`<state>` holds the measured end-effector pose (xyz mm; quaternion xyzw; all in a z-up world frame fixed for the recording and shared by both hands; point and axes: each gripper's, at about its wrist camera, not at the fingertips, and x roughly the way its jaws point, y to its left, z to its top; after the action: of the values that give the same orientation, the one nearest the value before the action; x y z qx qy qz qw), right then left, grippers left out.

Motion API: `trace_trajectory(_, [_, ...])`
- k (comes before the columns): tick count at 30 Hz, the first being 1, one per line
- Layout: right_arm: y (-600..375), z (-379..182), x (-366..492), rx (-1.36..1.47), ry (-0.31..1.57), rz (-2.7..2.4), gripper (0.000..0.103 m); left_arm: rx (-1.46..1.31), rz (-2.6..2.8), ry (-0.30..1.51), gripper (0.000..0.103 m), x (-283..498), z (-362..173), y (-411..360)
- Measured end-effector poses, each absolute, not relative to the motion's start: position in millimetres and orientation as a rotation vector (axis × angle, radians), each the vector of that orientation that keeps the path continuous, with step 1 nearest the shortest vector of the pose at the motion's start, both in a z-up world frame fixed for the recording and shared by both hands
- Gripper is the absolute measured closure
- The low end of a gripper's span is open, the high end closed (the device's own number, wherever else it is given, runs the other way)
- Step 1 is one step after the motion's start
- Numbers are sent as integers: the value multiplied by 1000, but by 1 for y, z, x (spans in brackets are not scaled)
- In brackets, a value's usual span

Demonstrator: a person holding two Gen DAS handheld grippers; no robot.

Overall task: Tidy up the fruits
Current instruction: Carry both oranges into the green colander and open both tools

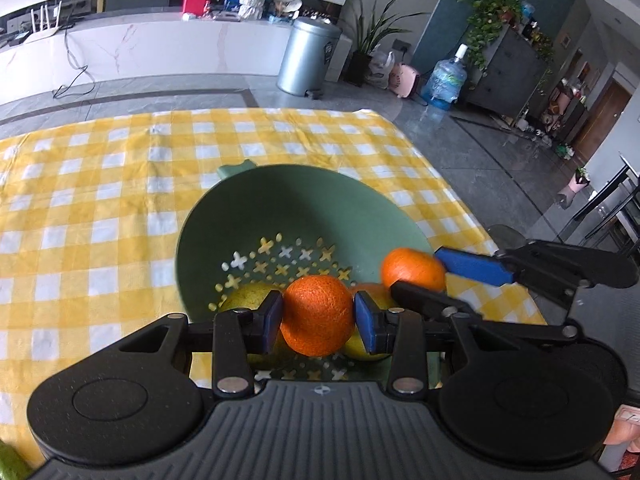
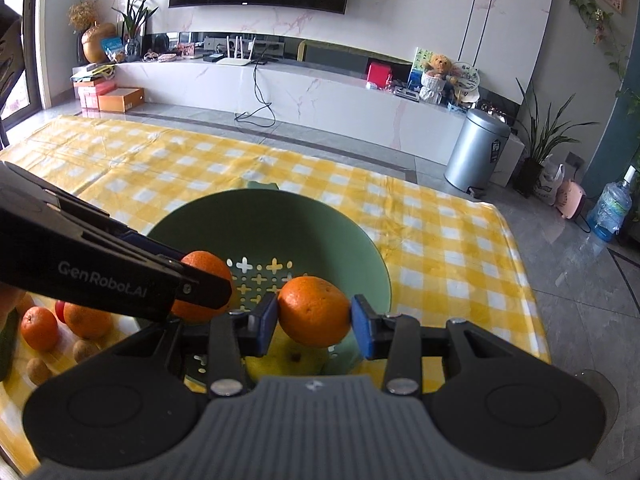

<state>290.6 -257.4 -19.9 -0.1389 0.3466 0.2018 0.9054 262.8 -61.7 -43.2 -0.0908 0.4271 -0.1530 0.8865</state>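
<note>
A green colander bowl (image 1: 280, 200) stands on the yellow checked cloth; it also shows in the right wrist view (image 2: 264, 220). My left gripper (image 1: 318, 316) is shut on an orange (image 1: 316, 314) and holds it over the bowl's near side. My right gripper (image 2: 314, 318) is shut on another orange (image 2: 314, 310), also over the bowl; that orange (image 1: 412, 268) shows at the bowl's right rim in the left wrist view. Yellow fruit (image 1: 244, 294) lies in the bowl under the grippers, also seen in the right wrist view (image 2: 288, 362).
Two loose oranges (image 2: 40, 328), a red fruit (image 2: 60, 311) and small brown fruits (image 2: 85, 350) lie on the cloth left of the bowl. A green item (image 1: 12, 464) sits at the near left corner. The table's right edge (image 2: 528, 280) drops to the grey floor.
</note>
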Motion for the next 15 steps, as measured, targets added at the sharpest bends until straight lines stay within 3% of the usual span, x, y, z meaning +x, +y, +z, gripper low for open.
trace_trajectory(10, [-255,-26,297,-312,722,427,65,-222,-360,916,60,272,-48,-73])
trace_trajectory(15, [-256,-27,303,-318,726,417,65,-274,-337,930,55,281,-55,-72])
